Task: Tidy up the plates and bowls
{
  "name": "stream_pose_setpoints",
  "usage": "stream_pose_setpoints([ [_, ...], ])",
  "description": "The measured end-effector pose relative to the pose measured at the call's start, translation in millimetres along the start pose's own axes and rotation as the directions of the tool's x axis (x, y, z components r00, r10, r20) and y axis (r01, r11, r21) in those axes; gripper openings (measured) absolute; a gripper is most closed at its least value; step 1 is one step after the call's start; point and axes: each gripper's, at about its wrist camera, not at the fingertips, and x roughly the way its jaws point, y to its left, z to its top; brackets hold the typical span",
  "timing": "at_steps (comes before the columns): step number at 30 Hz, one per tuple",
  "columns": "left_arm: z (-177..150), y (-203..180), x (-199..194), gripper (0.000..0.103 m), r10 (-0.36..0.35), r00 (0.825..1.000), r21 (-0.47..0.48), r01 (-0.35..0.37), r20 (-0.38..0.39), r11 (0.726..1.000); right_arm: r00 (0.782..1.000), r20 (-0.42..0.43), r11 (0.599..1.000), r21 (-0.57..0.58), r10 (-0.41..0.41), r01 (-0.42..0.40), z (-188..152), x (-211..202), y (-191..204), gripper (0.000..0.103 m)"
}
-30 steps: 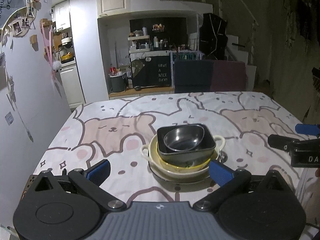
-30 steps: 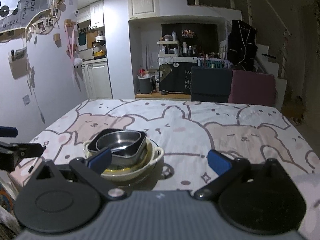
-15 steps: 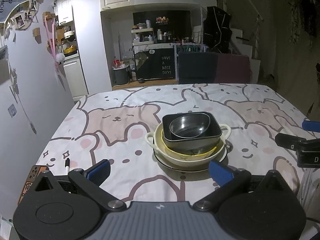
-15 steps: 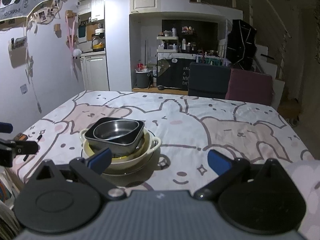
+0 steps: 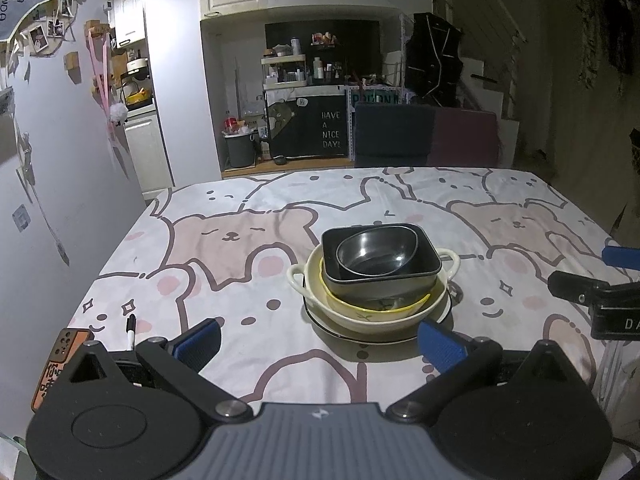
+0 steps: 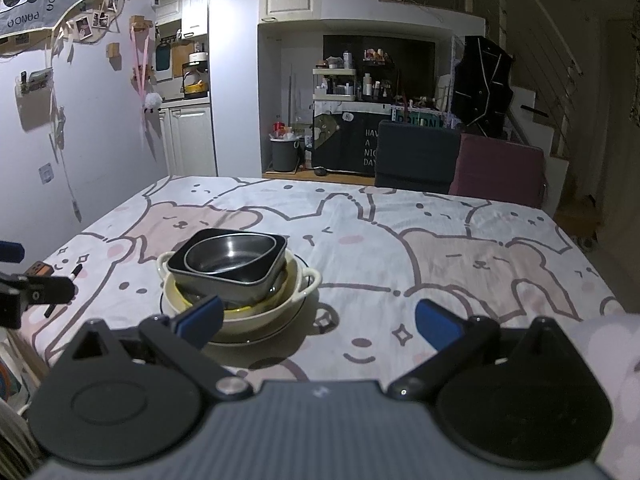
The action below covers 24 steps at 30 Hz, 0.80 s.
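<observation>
One stack of dishes stands on the table. At the bottom lies a black-rimmed plate, then a cream two-handled bowl with a yellow bowl inside. On top sits a dark square bowl holding a round metal bowl. My left gripper is open, held back from the stack's near side with nothing between its fingers. My right gripper is open too, to the right of the stack and near the cream bowl.
A bear-print cloth covers the table. A black marker and an orange tag lie at the near left corner. Two chairs stand at the far edge. A white wall runs close along the left.
Both grippers have pulled back and risen away from the stack, which now looks smaller and farther off. The marker and orange tag have come into the left view. The dishes have not moved.
</observation>
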Motion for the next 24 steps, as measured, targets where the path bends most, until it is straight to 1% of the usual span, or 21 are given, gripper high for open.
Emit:
stream_pose_setpoints([
  [24, -0.4, -0.5, 1.0, 0.103, -0.005, 1.0, 0.0, 0.005, -0.002, 1.0, 1.0, 0.001, 1.0, 0.0, -0.002, 0.002, -0.4, -0.3, -0.1, 0.103],
])
